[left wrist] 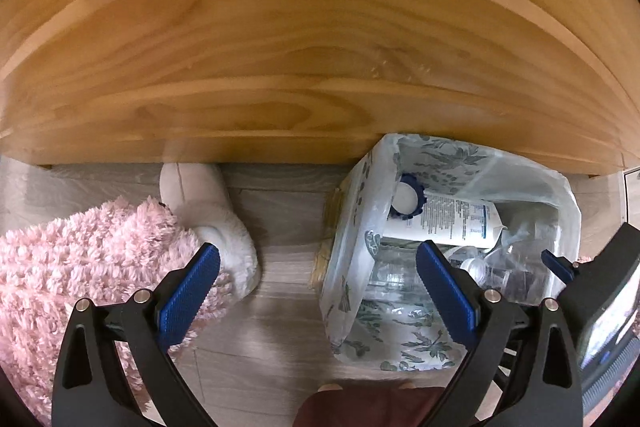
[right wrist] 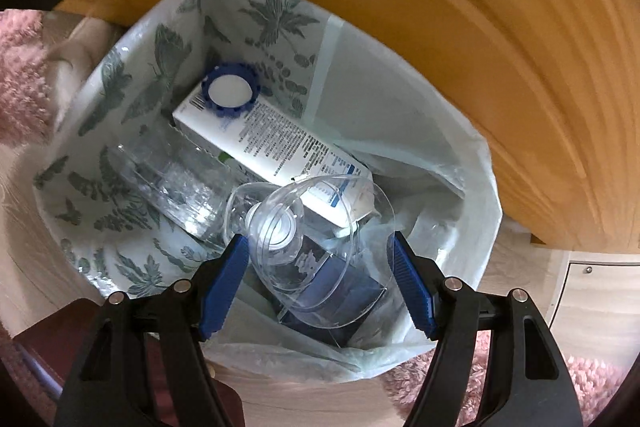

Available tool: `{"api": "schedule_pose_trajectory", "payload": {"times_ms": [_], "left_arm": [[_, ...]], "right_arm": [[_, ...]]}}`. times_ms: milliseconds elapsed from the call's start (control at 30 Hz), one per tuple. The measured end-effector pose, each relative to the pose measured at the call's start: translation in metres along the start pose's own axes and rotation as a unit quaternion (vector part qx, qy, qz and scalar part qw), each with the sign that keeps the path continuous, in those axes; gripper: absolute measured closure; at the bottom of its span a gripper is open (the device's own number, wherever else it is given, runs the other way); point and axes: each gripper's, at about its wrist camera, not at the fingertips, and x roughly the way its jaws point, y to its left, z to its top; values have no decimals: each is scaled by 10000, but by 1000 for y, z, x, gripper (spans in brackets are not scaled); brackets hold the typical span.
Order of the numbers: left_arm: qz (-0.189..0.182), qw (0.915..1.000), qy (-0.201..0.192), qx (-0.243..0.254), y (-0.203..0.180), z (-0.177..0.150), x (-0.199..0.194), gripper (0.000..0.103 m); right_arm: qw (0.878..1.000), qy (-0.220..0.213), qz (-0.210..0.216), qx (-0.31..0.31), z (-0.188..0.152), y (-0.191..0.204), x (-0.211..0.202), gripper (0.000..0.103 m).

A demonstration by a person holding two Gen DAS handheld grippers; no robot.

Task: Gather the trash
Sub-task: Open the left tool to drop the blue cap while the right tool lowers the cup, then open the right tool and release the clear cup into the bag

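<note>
1. My right hand-held gripper [right wrist: 318, 277] hangs over the bin [right wrist: 486, 163], pointing steeply down; its jaws stand wide, and a clear plastic container [right wrist: 316, 259] sits between them; I cannot tell whether the pads press on it or it already rests on the heap.
2. Below and ahead of those fingers lie a white carton [right wrist: 280, 139] with a blue-ringed cap [right wrist: 230, 91], and a clear bottle [right wrist: 176, 183] to its left; so the trash is inside the liner bag [right wrist: 400, 115].
3. My left hand-held gripper [left wrist: 318, 289] is wide open and holds nothing; the bin sits under its right finger, a pink rug [left wrist: 80, 259] and a white plush thing [left wrist: 212, 211] under its left.
4. Risks, as I judge them: the springy container could catch on a pad and lift out again as I withdraw; a finger could snag the loose liner and pull it off the rim; the table [left wrist: 320, 47] edge overhangs the bin ahead, so lifting forward could knock it.
</note>
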Motion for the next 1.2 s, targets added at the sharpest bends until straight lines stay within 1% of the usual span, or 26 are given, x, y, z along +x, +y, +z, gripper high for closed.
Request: {"api": "schedule_pose_trajectory", "payload": {"times_ms": [200,300,367,433,733,900,967,1067,1200], "left_arm": [[-63,10000,21,-26,1,-1,1,8],[-78,10000,31,2,0,-1,1,8],[-131,9999,67,-7,0,-1,2,8],[-133,9999,96,-15,0,-1,3,8],[-155,9998,134,19,0,-1,4,8],[-186,9997,90,90,-4,-2,2,8],[-200,9997,89,98,-4,-2,1,8],[-223,9997,87,106,-6,-2,-1,8],[-232,9996,8,169,-9,-2,-6,8]], "right_arm": [[9991,150,316,252,1,-8,11,31],[9986,186,363,338,1,-11,15,28],[9981,138,452,385,1,-12,12,26],[9982,97,445,379,1,-11,10,23],[9972,89,555,501,1,-14,5,22],[9963,86,607,603,1,-15,1,22],[9957,88,639,660,0,-16,0,18],[9942,-46,649,857,1,-22,-9,18],[9900,-140,780,1165,-1,-33,-14,15]]}}
